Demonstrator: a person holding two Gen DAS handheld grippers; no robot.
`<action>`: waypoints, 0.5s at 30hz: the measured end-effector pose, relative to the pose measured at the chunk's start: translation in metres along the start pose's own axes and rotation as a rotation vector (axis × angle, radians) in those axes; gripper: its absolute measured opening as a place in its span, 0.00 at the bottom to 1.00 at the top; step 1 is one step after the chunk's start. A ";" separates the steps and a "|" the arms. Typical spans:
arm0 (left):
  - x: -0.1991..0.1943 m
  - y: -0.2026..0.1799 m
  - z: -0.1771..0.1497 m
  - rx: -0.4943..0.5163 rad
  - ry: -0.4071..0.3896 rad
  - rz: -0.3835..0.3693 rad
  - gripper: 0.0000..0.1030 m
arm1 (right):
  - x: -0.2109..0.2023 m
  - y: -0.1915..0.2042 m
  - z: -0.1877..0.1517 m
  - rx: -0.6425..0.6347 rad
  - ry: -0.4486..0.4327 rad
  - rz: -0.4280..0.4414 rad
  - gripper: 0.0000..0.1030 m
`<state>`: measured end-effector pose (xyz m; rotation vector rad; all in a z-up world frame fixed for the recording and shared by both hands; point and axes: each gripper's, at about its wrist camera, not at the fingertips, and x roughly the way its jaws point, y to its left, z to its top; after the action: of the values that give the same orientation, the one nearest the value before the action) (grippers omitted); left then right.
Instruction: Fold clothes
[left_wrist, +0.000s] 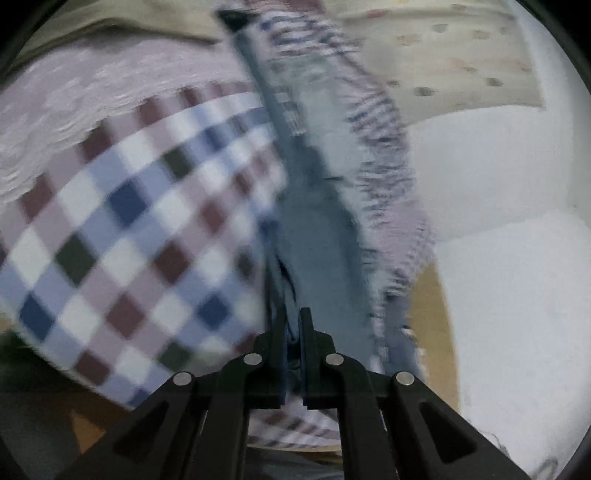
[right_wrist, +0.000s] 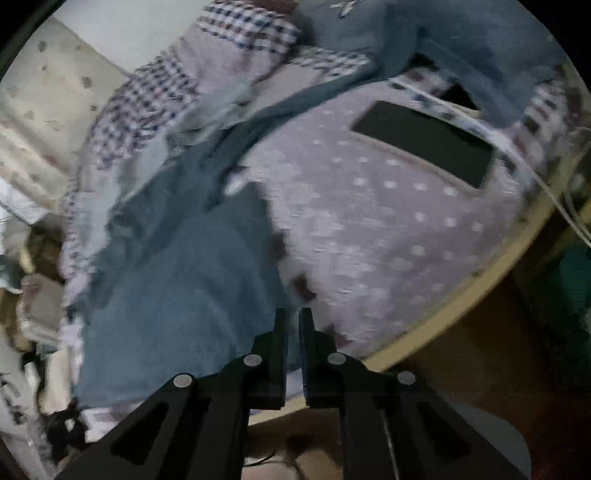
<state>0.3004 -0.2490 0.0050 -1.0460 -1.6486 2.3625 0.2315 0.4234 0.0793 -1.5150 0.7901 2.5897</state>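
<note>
**Blue garment pinched at both ends over a cluttered bed**

Around the work lies plenty of cloth. A checked blanket (left_wrist: 140, 229) in white, blue and maroon squares fills the left wrist view from 8 to 11 o'clock, with a pale lilac dotted cover (right_wrist: 388, 221) beyond it. On that cover, toward 1 o'clock in the right wrist view, rests a flat black rectangle (right_wrist: 424, 144); I cannot tell what it is. A cream patterned cloth (left_wrist: 454, 62) sits at 1 o'clock in the left view, and a wooden bed edge (right_wrist: 461, 291) curves past at 4 o'clock in the right view.

The blue garment (left_wrist: 314, 206) runs up the middle of the left view, taut from the left hand-held gripper (left_wrist: 293, 317), whose jaws are clamped on its edge. In the right view the garment (right_wrist: 177, 277) spreads across the bed from 7 to 12 o'clock, and the right hand-held gripper (right_wrist: 292, 317) has its jaws nearly together with blue fabric between them.

Both views are smeared. The garment's far end is cut off, and clutter at 8 o'clock in the right view is unreadable.
</note>
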 end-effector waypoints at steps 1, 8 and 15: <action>-0.003 0.001 0.000 0.001 -0.016 0.010 0.03 | -0.002 -0.006 0.001 0.021 -0.020 -0.009 0.06; -0.009 -0.016 0.002 0.084 -0.076 -0.028 0.68 | -0.029 -0.032 0.020 0.093 -0.213 0.080 0.30; 0.025 -0.069 -0.006 0.280 0.012 -0.088 0.83 | -0.046 -0.058 0.076 0.054 -0.354 0.092 0.49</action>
<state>0.2629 -0.2049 0.0503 -0.9136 -1.2814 2.4305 0.2109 0.5176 0.1238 -0.9838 0.8935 2.7607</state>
